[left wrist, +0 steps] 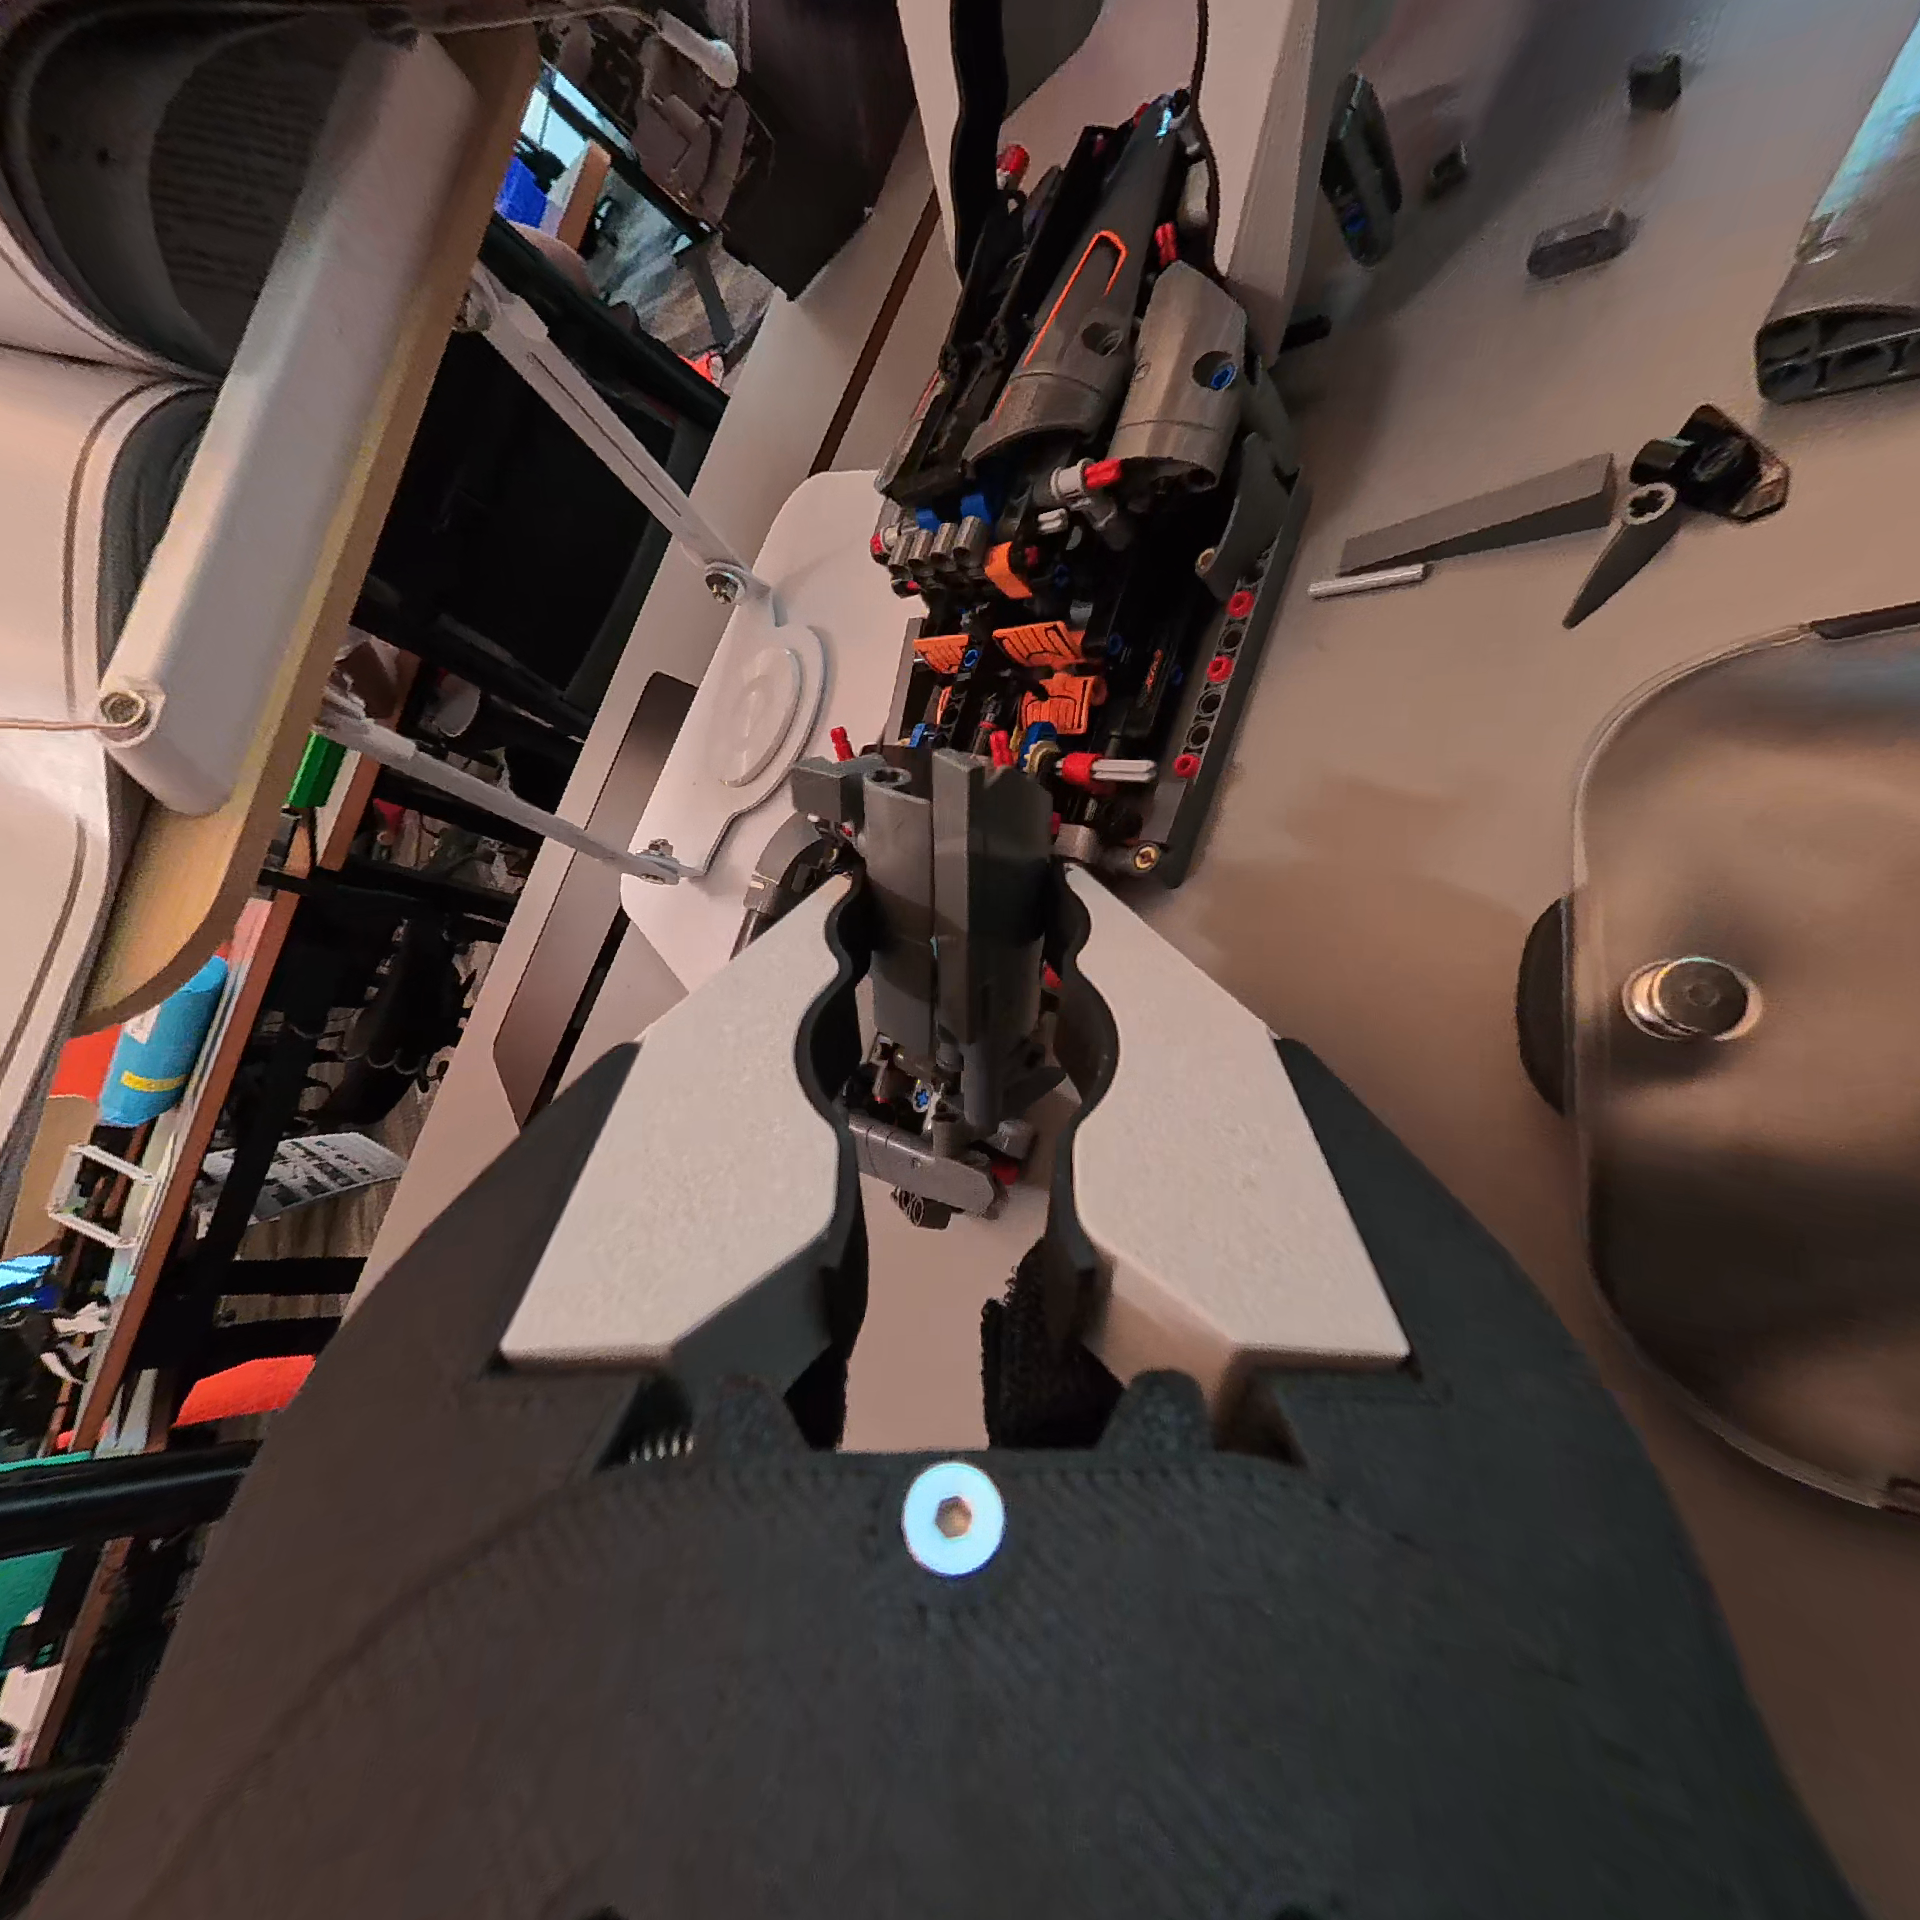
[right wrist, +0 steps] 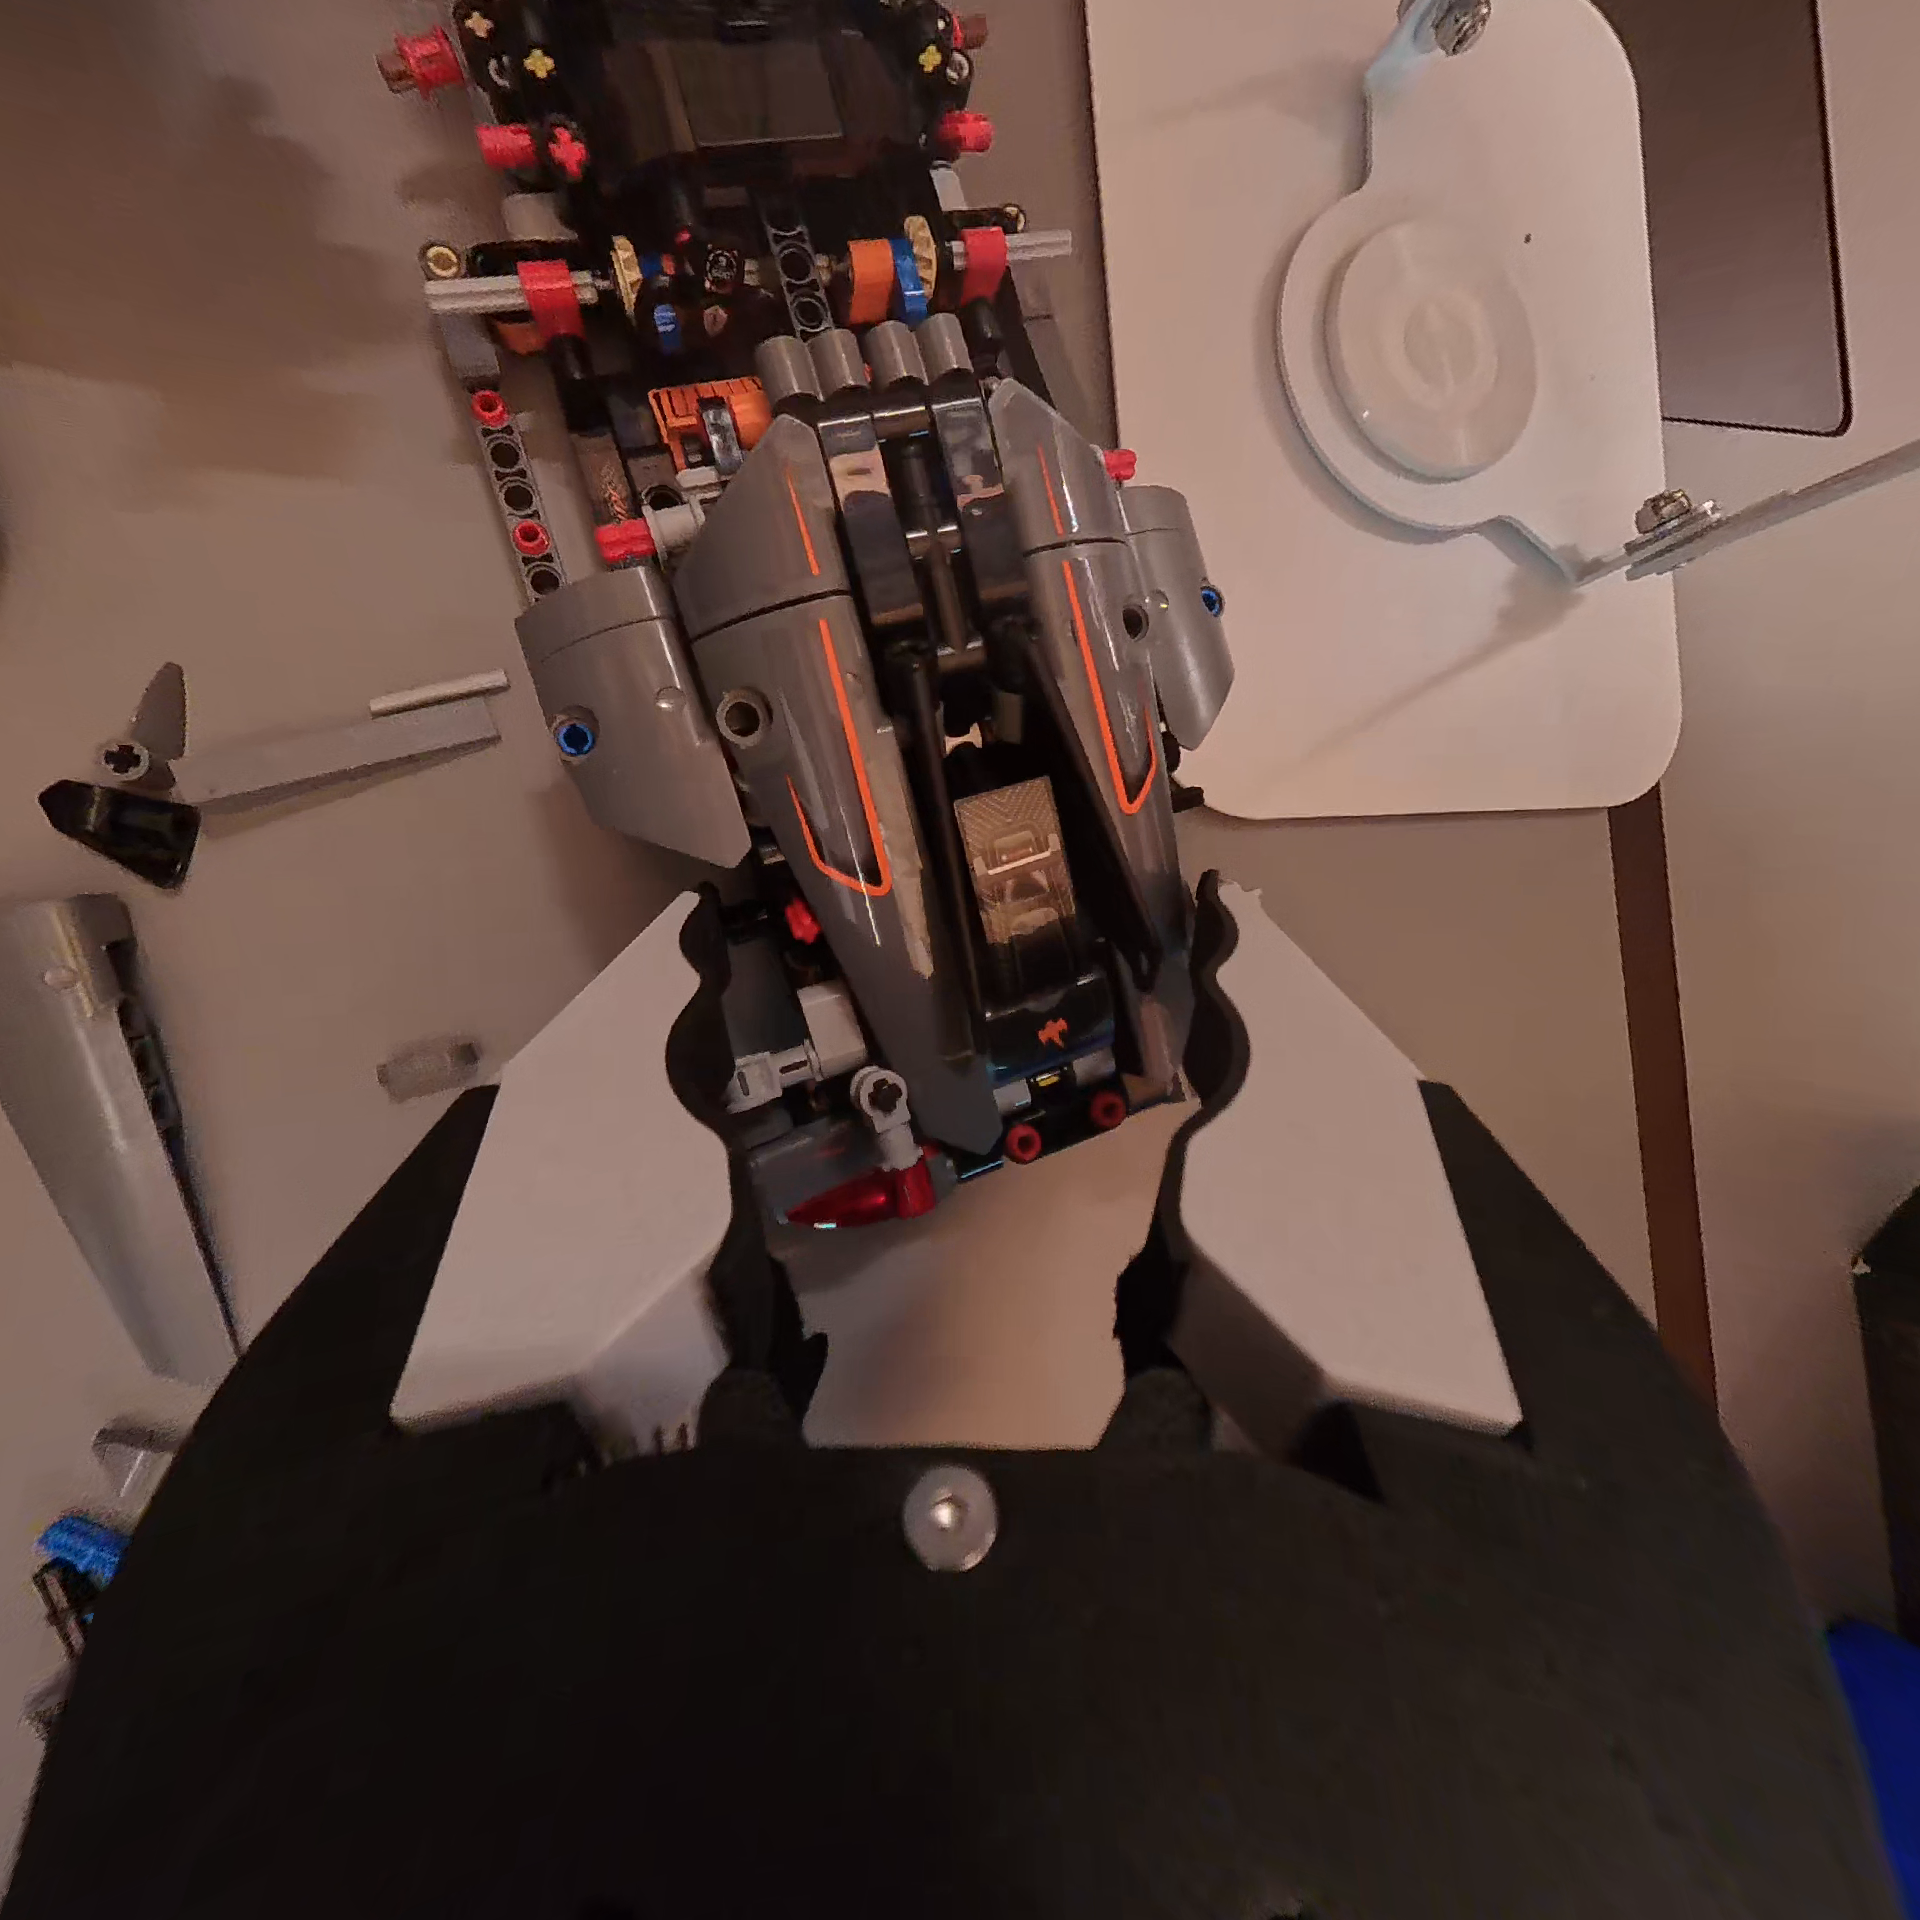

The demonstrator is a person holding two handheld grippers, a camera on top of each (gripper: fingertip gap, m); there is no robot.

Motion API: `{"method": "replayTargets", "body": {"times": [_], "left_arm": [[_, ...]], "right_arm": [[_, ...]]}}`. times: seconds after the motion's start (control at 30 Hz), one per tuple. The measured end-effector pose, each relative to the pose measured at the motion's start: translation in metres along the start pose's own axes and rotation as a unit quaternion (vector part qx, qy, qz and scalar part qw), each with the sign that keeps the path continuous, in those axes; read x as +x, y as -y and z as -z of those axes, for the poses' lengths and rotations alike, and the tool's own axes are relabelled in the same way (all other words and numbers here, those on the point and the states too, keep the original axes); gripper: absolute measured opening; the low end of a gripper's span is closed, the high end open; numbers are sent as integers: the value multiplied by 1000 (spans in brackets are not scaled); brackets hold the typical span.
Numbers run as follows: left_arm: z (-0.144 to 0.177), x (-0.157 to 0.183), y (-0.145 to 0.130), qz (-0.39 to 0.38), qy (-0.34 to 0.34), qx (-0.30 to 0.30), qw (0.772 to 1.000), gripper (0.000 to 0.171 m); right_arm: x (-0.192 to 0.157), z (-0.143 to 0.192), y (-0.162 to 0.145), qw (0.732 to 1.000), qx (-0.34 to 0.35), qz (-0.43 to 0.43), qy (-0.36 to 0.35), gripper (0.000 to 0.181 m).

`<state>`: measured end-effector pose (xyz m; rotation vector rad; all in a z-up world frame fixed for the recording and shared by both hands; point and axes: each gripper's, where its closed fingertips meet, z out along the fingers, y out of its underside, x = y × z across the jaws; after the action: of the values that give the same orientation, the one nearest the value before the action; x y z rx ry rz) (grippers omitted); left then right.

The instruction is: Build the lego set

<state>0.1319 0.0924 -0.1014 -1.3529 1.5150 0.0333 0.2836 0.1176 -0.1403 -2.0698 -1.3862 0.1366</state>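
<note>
A partly built lego car (left wrist: 1081,416) lies lengthwise on the pale table (left wrist: 1403,810). It is dark grey and black, with orange stripes and red and blue pins. My left gripper (left wrist: 956,904) is shut on its dark grey nose section (left wrist: 966,894), with a finger on each side. In the right wrist view the car (right wrist: 790,644) shows from the other end. My right gripper (right wrist: 951,914) is shut on that end, its fingers pressing the sides below the grey striped panels. A red translucent piece (right wrist: 852,1200) sticks out near the pads.
Loose parts lie beside the car: a long grey wedge panel (left wrist: 1486,514) (right wrist: 343,753), a black angled piece (left wrist: 1704,473) (right wrist: 120,821) and a large grey curved panel (left wrist: 1839,270) (right wrist: 94,1122). A clear plate with a bolt (left wrist: 1745,1039) and a white metal bracket (right wrist: 1434,416) flank it.
</note>
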Motion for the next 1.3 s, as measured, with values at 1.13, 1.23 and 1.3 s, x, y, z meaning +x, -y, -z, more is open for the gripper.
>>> {"method": "replayTargets", "body": {"times": [1.13, 1.23, 1.3], "left_arm": [[-1, -10, -2, 45, 2, 20, 999, 31], [-1, -10, -3, 47, 0, 20, 999, 31], [-2, -10, -4, 49, -1, 20, 999, 31]], "right_arm": [[0, 5, 1, 997, -12, 62, -36, 88], [0, 5, 1, 997, -15, 67, -40, 87], [0, 5, 2, 996, -15, 71, -42, 87]]}}
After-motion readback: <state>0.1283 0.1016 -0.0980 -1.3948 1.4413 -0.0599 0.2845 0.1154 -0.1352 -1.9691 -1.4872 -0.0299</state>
